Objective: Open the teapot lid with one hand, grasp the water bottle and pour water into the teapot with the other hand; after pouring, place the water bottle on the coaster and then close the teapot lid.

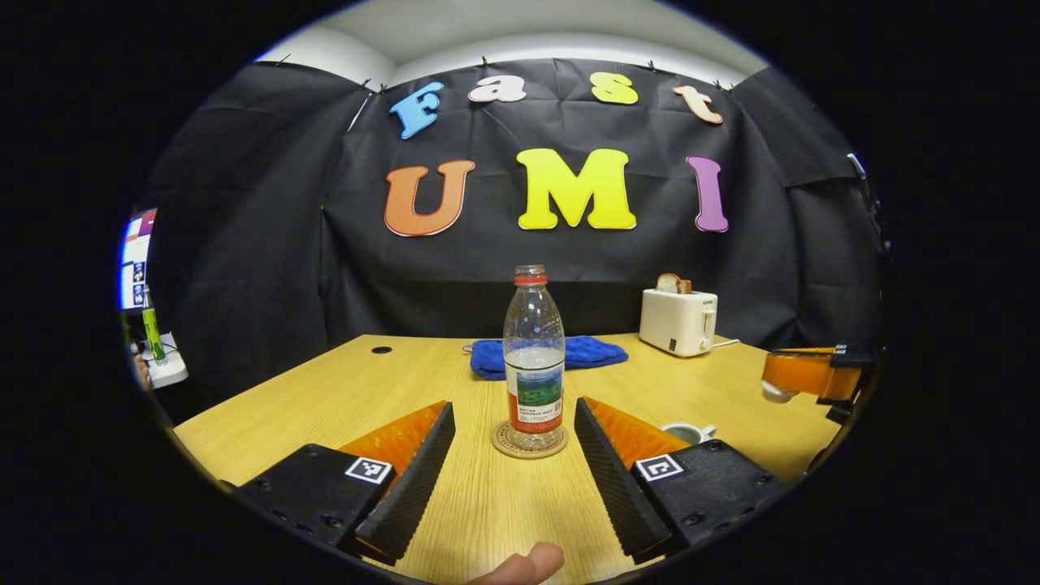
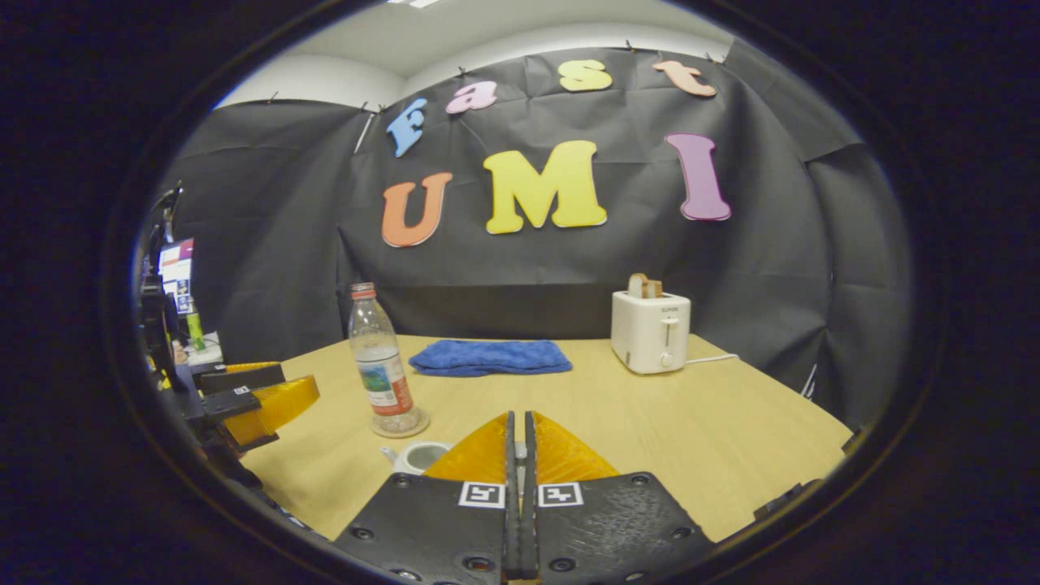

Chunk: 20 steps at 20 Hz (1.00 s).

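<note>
A clear water bottle (image 1: 532, 357) with a red neck ring and a picture label stands upright on a round coaster (image 1: 529, 445), about half full. My left gripper (image 1: 513, 405) is open, its fingers on either side of the bottle's base and slightly nearer, touching nothing. The white teapot (image 1: 687, 431) peeks out behind the right-hand finger. In the right gripper view the teapot (image 2: 417, 456) sits open, left of my right gripper (image 2: 520, 416), which is shut on the white teapot lid (image 1: 776, 394) held above the table. The bottle (image 2: 379, 366) stands beyond the teapot.
A blue folded towel (image 1: 552, 355) lies behind the bottle on the wooden table (image 1: 390, 382). A white toaster (image 1: 678, 321) with bread in it stands at the back right, its cord trailing right. A thumb (image 1: 524, 564) shows at the bottom edge.
</note>
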{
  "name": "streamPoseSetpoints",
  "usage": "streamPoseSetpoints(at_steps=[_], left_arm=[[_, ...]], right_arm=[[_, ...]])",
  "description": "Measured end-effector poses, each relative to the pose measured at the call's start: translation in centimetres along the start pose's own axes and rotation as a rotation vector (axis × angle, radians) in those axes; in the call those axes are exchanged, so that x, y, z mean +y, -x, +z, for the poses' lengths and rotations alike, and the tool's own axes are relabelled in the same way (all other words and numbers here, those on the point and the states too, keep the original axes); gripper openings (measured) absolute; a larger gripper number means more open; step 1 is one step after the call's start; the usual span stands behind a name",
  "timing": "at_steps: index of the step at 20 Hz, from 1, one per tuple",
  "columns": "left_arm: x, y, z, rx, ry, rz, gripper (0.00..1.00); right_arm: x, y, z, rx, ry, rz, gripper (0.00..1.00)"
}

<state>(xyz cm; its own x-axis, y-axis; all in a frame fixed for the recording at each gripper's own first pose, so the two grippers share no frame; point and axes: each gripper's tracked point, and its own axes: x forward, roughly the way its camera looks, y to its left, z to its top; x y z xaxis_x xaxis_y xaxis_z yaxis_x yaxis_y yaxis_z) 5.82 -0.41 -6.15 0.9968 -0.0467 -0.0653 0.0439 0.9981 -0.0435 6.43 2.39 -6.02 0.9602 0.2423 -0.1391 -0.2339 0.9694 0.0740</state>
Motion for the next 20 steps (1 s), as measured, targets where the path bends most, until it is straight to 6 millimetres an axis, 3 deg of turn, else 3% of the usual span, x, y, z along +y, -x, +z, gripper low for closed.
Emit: streamPoseSetpoints(at_steps=[5,7,8,11,16,20], left_arm=[[2.2,2.4,2.6,-0.011,-0.043,0.027,0.93],[4.3,3.1,3.9,-0.026,-0.04,0.065,0.93],[4.9,3.8,3.2,-0.013,-0.023,0.075,0.93],[6.6,5.2,4.4,-0.018,0.032,0.093,0.93],[6.5,6.2,5.5,-0.035,0.026,0.065,0.93],[6.7,6.0,5.1,-0.026,-0.005,0.07,0.93]], right_arm=[[3.9,-2.1,-0.6,0.028,0.019,0.075,0.0],[5.2,-2.9,-0.9,0.044,0.002,0.096,0.0],[5.5,-3.3,-1.1,0.053,-0.002,0.096,0.0],[6.5,-4.2,-2.0,0.082,-0.009,0.104,0.0],[6.8,-5.6,-2.9,0.108,0.024,0.085,0.0],[7.0,-5.9,-3.4,0.116,0.026,0.079,0.02]])
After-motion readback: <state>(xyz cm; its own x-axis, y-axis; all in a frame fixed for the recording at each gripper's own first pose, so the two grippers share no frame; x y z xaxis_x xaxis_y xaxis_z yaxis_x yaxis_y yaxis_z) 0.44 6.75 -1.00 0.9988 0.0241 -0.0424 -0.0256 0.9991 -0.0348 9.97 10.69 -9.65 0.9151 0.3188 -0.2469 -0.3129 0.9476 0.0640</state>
